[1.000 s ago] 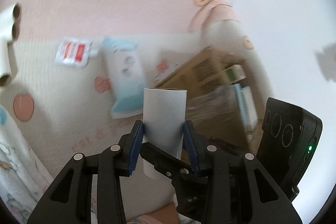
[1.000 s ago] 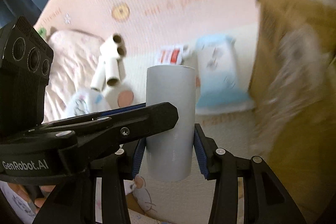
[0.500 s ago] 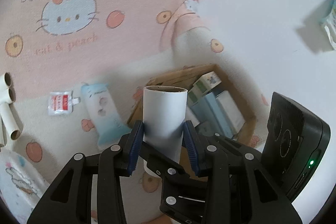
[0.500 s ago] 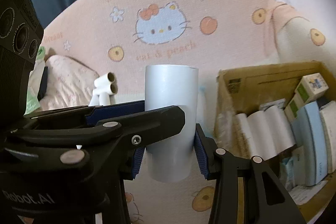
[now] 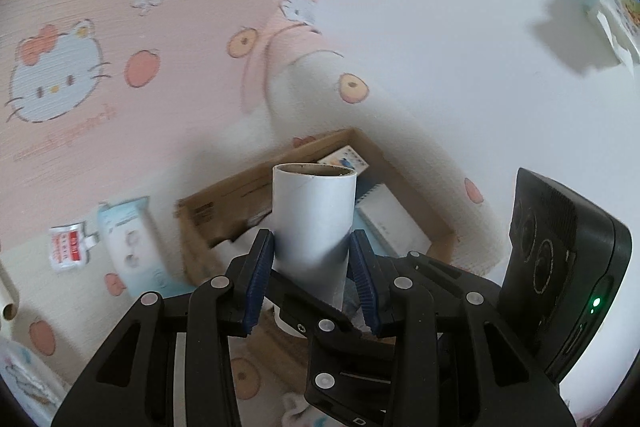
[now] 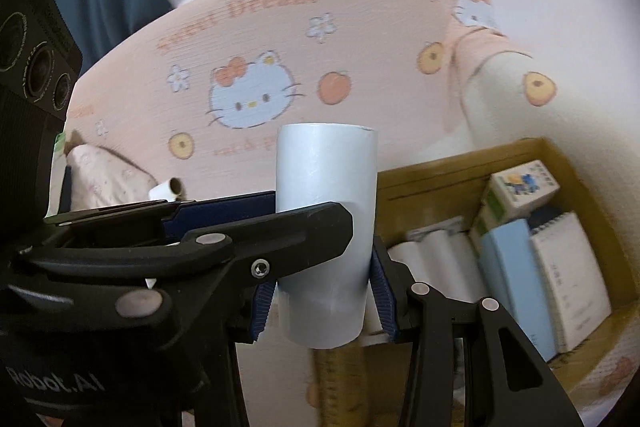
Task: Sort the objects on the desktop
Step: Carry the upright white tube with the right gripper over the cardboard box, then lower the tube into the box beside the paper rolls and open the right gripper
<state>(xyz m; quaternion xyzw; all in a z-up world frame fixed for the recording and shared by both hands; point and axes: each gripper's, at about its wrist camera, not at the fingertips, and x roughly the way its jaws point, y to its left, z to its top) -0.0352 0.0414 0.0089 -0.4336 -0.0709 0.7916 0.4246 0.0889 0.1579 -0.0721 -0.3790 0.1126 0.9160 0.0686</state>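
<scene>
Both grippers hold one white cardboard tube (image 5: 314, 215) upright in the air; it also shows in the right wrist view (image 6: 326, 203). My left gripper (image 5: 312, 275) is shut on its lower part. My right gripper (image 6: 322, 301) is shut on the same tube, with the left gripper's finger crossing in front. Below and behind the tube stands an open cardboard box (image 5: 404, 183) on the Hello Kitty bedsheet. In the right wrist view the box (image 6: 452, 171) holds white rolls (image 6: 436, 259), a notebook (image 6: 568, 279) and small cartons (image 6: 520, 187).
A light blue wipes pack (image 5: 132, 239) and a red-and-white sachet (image 5: 68, 245) lie left of the box. More cardboard tubes lie at the far left (image 5: 8, 291), one showing in the right wrist view (image 6: 170, 189). A white wall (image 5: 440, 7) rises behind the bed.
Both grippers have risen and tilted up with the tube, moving right over the box. The box's inside has come into view. The grip on the tube is unchanged.
</scene>
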